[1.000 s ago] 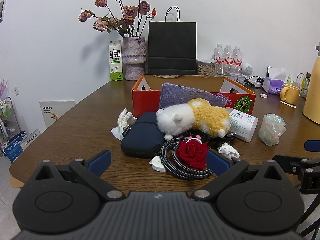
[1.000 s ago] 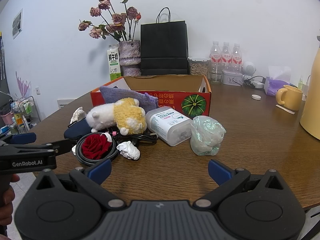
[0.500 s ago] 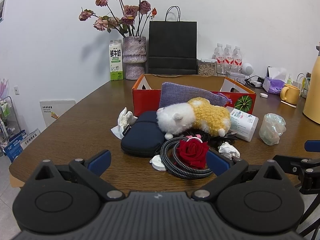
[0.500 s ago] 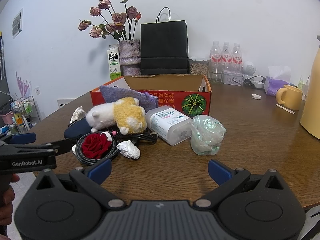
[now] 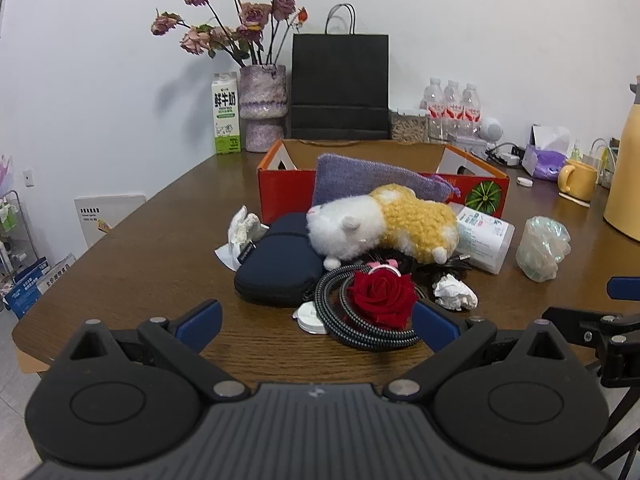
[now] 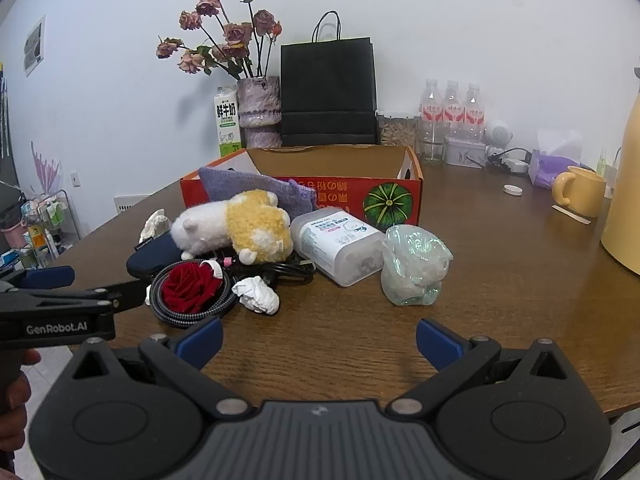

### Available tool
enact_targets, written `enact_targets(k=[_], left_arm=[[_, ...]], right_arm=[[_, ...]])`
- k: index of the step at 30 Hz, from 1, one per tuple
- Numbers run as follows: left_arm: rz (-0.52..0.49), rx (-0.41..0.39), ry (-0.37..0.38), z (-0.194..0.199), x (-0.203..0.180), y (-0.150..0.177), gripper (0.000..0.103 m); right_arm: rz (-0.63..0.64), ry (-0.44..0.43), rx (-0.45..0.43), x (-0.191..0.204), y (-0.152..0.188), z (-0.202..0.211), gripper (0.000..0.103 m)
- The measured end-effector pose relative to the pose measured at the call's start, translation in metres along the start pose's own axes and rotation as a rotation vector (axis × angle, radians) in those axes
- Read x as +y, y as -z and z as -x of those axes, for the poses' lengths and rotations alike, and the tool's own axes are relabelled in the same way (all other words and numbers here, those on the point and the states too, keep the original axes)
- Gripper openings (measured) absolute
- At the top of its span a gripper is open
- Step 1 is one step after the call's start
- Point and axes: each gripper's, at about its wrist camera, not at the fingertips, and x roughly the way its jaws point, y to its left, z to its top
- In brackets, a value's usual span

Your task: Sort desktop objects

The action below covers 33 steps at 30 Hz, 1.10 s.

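A pile of objects lies on the brown table in front of an open red cardboard box (image 5: pixel 280 184) (image 6: pixel 400 196). In it are a white and yellow plush toy (image 5: pixel 380 224) (image 6: pixel 236 226), a purple cloth pouch (image 5: pixel 360 176), a dark blue case (image 5: pixel 276 268), a red rose (image 5: pixel 380 294) (image 6: pixel 188 284) on a coiled braided cable (image 5: pixel 360 332), a crumpled tissue (image 5: pixel 456 292) (image 6: pixel 256 294), a white plastic container (image 6: pixel 340 244) and a clear crumpled bag (image 6: pixel 414 266). My left gripper (image 5: pixel 316 324) is open just short of the rose. My right gripper (image 6: pixel 318 338) is open, empty, over bare table.
At the back stand a flower vase (image 5: pixel 264 106), a milk carton (image 5: pixel 226 112), a black paper bag (image 5: pixel 340 88) and water bottles (image 5: pixel 452 104). A yellow mug (image 6: pixel 580 192) and a yellow jug (image 6: pixel 628 184) sit at the right. A hand (image 6: pixel 12 396) holds the left gripper.
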Motion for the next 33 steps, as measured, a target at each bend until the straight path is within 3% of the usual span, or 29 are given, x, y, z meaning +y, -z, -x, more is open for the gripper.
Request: enact_targets(k=[6,14,19,21,26,33], left_arm=[[-0.021,0.036,0.01,-0.014,-0.006,-0.002,0.103],[-0.087,0.013,0.035,-0.028,-0.02,-0.007,0.102],[-0.137,-0.006,0.072,-0.034,-0.029,-0.011,0.081],[-0.137,0.005,0.087,-0.038,-0.031,-0.013,0.077],[-0.14,0.044,0.123,-0.048,-0.03,-0.015,0.052],[-0.133,0.063,0.165,-0.052,-0.024,-0.019,0.041]], right_arm=[[-0.007,-0.004,0.017,-0.006,0.001,-0.01,0.103],[-0.006,-0.003,0.041,-0.014,0.002,-0.028,0.103],[0.04,-0.029,0.036,-0.011,0.0,-0.037,0.102],[0.063,-0.047,0.037,-0.009,-0.001,-0.043,0.098],[0.107,-0.099,0.045,0.0,-0.004,-0.056,0.086],[0.174,-0.165,0.027,0.015,-0.011,-0.071,0.07]])
